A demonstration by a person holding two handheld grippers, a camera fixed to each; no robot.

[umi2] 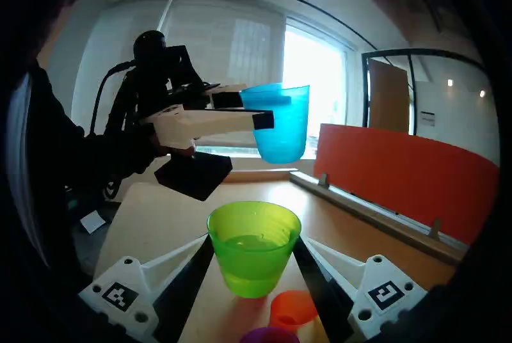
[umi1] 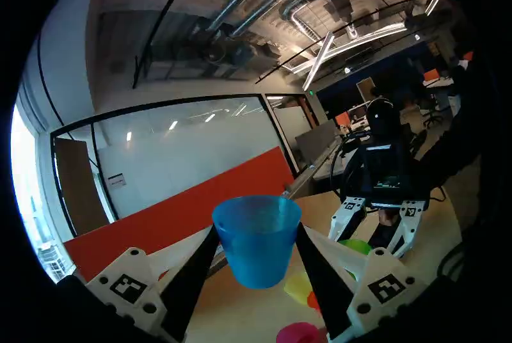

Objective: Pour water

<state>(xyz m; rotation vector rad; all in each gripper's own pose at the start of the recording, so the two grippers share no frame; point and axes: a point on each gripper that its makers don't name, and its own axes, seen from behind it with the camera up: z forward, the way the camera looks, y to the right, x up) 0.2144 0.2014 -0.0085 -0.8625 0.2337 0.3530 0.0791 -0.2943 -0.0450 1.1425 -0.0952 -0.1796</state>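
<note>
My left gripper (umi1: pixel 256 234) is shut on a blue plastic cup (umi1: pixel 257 250), held upright and lifted off the table. From the right gripper view the blue cup (umi2: pixel 280 124) hangs high above the wooden table (umi2: pixel 160 215), clamped by the left gripper (umi2: pixel 269 111), which a hand holds. I cannot tell what is inside it. My right gripper (umi2: pixel 254 244) is shut on a green cup (umi2: pixel 254 256) with a little water in it, low over the table. In the left gripper view the right gripper (umi1: pixel 377 237) and the green cup (umi1: pixel 356 246) sit farther off and lower.
Small cups stand on the table below: a yellow cup (umi1: pixel 298 286), a pink cup (umi1: pixel 301 333), an orange cup (umi2: pixel 292 309) and a purple cup (umi2: pixel 269 336). An orange partition (umi2: pixel 409 170) runs along the table's far edge. A sleeve (umi2: pixel 57 151) is at the left.
</note>
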